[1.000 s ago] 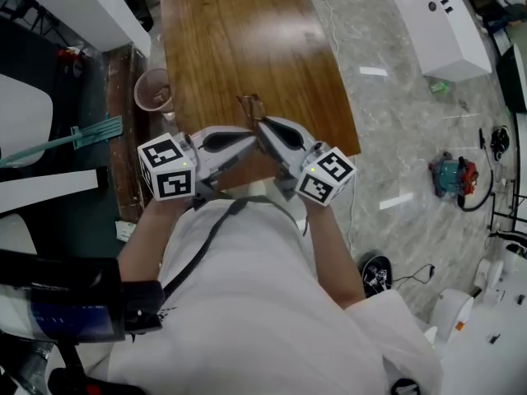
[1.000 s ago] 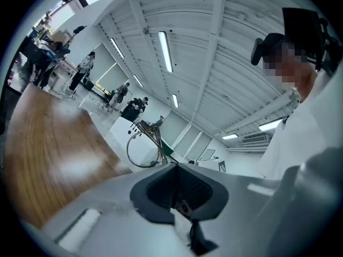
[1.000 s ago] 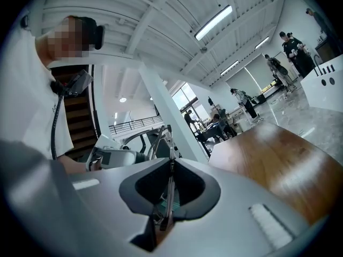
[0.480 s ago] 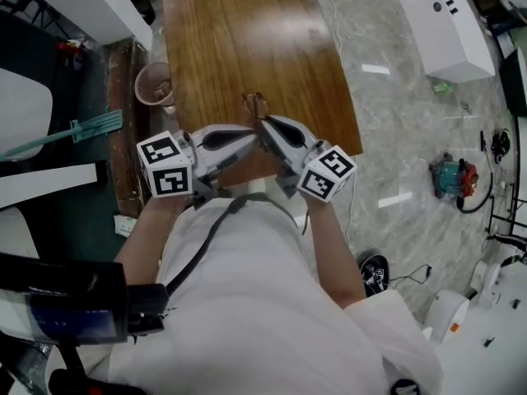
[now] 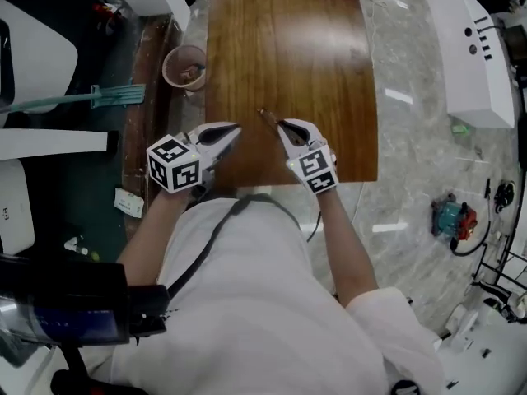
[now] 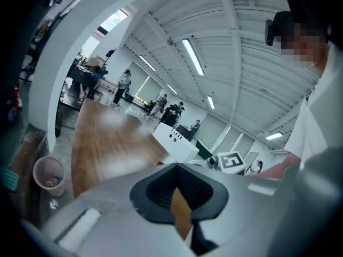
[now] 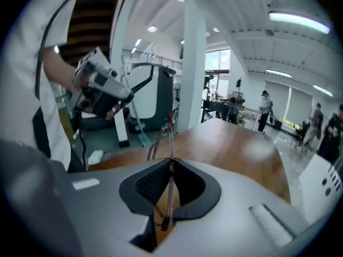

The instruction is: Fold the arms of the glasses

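Grips the glasses (image 7: 170, 143) in the right gripper (image 7: 171, 162), jaws pinched onto one thin arm, with the frame poking out ahead, just above the near end of the wooden table (image 5: 280, 48). Carries the left gripper (image 6: 177, 166) closed on nothing, just beside on the left. Probably light, thin and easily bent, with hinges that swing freely and lenses likely to be slippery and easily scratched. Best to pinch the frame front beside a hinge, then nudge the free arm inward near its middle, gently, staying off the lenses.
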The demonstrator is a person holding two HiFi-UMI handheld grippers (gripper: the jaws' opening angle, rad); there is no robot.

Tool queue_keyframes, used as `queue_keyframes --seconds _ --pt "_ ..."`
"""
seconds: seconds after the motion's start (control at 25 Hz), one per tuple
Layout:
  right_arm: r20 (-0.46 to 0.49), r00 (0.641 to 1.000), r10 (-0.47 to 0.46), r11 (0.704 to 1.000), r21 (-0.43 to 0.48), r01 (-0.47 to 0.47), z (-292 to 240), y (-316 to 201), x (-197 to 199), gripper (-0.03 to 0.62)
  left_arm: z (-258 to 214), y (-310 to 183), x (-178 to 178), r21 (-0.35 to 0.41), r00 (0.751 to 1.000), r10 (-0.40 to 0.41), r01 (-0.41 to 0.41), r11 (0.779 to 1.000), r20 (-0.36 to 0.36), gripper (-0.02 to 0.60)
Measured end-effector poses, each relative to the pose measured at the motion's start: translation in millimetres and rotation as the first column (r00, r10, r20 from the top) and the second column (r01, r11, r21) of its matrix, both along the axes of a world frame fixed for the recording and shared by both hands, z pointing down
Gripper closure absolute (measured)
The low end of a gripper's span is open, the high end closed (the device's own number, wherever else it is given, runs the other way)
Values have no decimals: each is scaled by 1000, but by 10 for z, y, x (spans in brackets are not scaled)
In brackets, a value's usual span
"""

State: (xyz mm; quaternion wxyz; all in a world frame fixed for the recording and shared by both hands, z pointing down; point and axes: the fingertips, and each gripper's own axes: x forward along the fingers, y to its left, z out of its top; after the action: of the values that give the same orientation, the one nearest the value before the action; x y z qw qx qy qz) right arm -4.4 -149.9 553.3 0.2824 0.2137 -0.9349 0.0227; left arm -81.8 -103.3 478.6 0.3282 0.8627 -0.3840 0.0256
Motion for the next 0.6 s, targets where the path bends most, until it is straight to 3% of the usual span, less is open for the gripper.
queue_keyframes --seconds 0.12,0.28,0.4,0.6 --pt "-181 976 -117 985 103 138 391 51 -251 565 139 -24 -208 -16 997 -71 72 997 24 577" --pt "-378 899 -223 926 205 316 850 184 -543 565 313 41 -483 -46 988 -147 149 988 43 577" --pt "-437 865 -246 891 251 379 1009 228 -616 565 384 115 -566 -63 982 -183 186 981 50 577" --pt "-457 854 -248 879 264 397 1158 193 -630 563 430 178 -629 -75 976 -210 214 974 59 577"
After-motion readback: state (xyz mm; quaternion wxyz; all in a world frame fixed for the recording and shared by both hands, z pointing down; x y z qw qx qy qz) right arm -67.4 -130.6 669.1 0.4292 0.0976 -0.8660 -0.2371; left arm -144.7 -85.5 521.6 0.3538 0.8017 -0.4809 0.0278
